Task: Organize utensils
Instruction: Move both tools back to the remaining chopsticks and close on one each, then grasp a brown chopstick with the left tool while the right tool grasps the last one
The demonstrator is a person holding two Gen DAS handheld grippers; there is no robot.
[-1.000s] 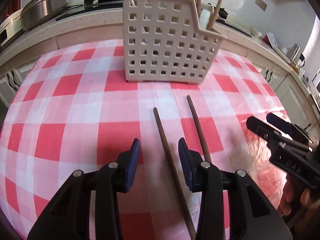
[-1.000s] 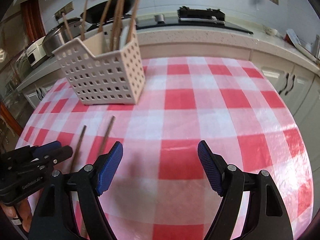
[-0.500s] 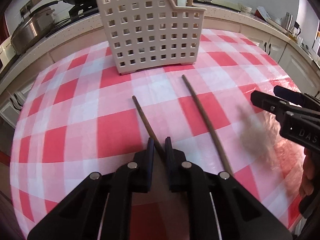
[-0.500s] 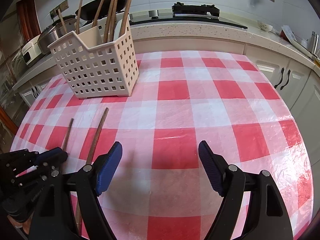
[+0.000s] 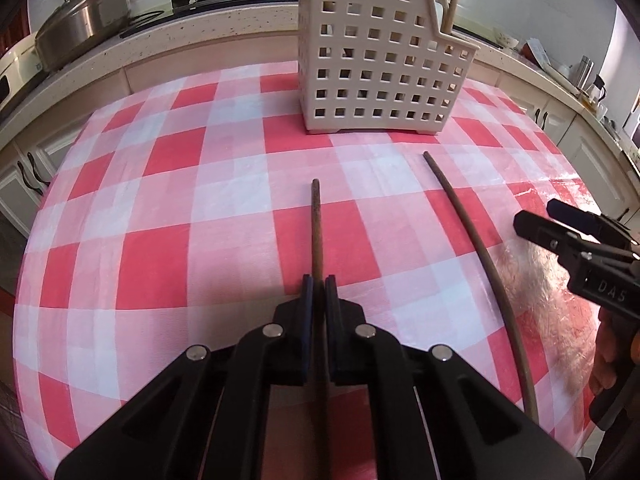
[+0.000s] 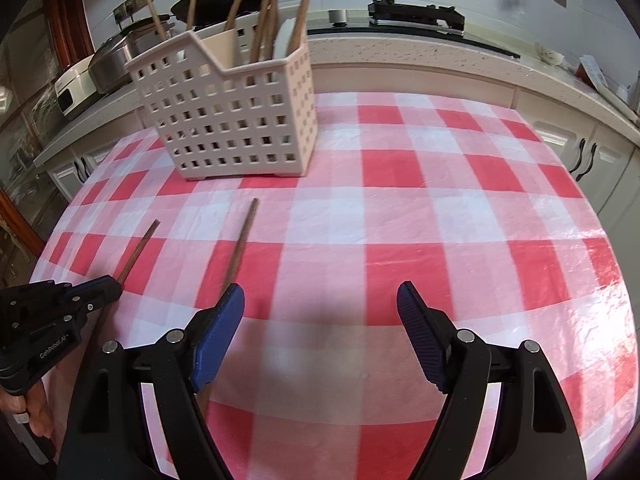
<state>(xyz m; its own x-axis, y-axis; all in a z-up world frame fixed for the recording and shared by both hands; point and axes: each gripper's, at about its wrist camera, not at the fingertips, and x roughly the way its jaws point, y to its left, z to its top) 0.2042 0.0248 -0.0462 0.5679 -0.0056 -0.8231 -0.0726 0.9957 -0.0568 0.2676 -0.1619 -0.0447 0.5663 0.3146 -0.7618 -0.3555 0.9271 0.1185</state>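
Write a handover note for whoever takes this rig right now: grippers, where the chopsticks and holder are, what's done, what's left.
Left gripper: shut on the left chopstick, which points toward the holder.
Right gripper: open, holding nothing, over the checked tablecloth.
Second chopstick: lies loose on the cloth, to the right of the gripped one.
Slotted holder: upright at the far side of the table, several chopsticks already standing in it.
Left to do: carry the gripped chopstick into the holder, then pick up and stow the second one.
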